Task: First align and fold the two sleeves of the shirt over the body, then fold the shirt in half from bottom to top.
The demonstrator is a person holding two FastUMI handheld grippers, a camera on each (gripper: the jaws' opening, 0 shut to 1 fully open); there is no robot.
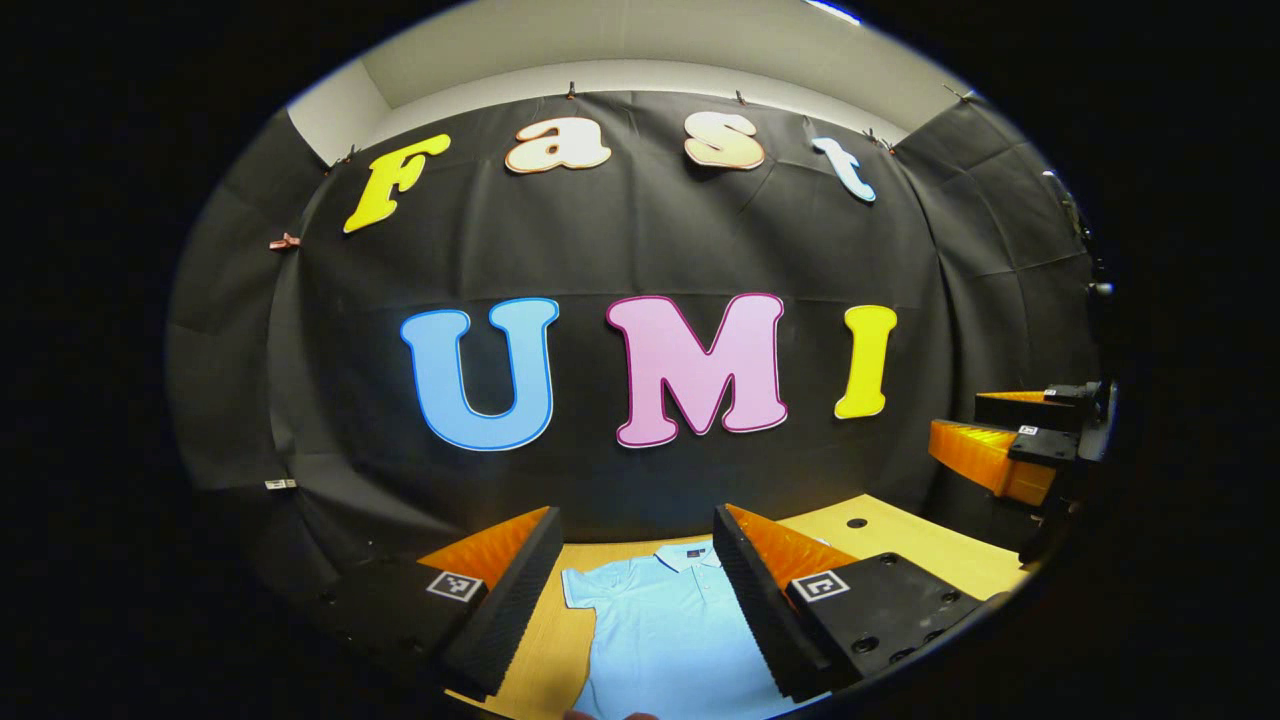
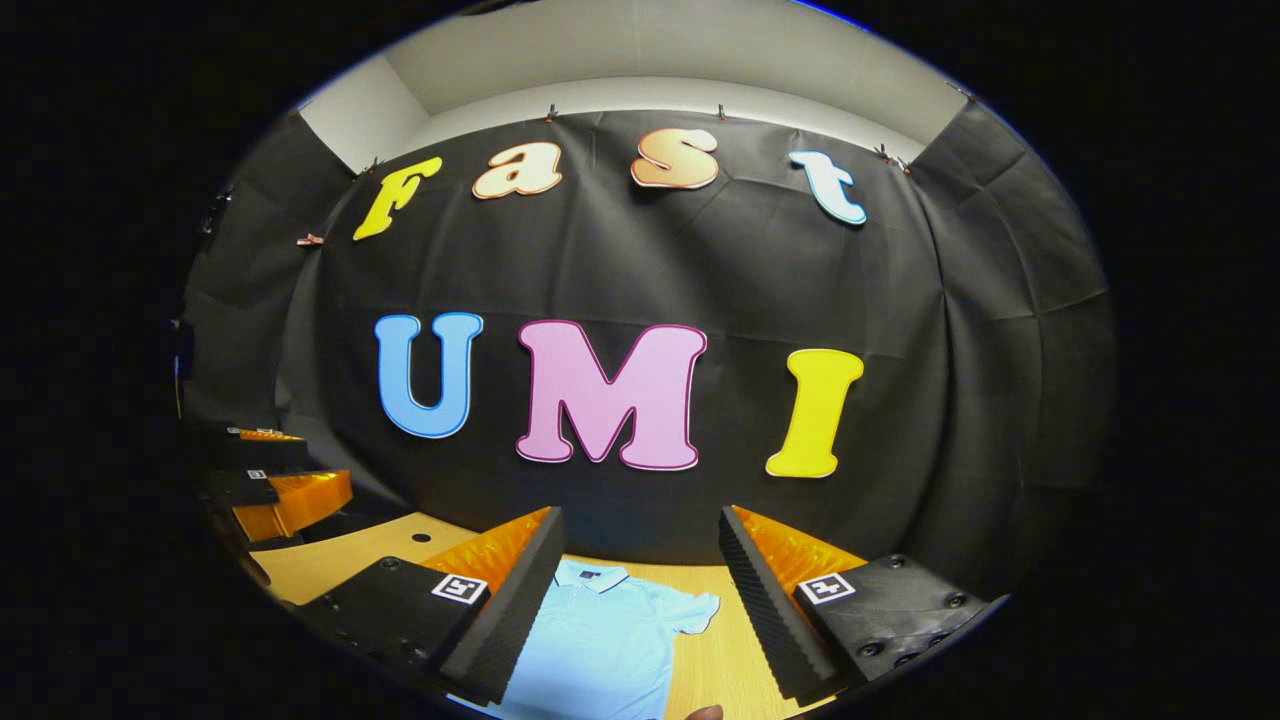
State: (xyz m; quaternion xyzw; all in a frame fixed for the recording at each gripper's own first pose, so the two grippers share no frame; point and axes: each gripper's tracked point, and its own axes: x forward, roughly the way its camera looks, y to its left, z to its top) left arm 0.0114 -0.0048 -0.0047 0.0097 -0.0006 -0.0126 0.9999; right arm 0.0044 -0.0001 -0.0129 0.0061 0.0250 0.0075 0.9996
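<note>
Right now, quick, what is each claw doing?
Left claw: open, holding nothing, up above the shirt.
Right claw: open, holding nothing, above the shirt too.
</note>
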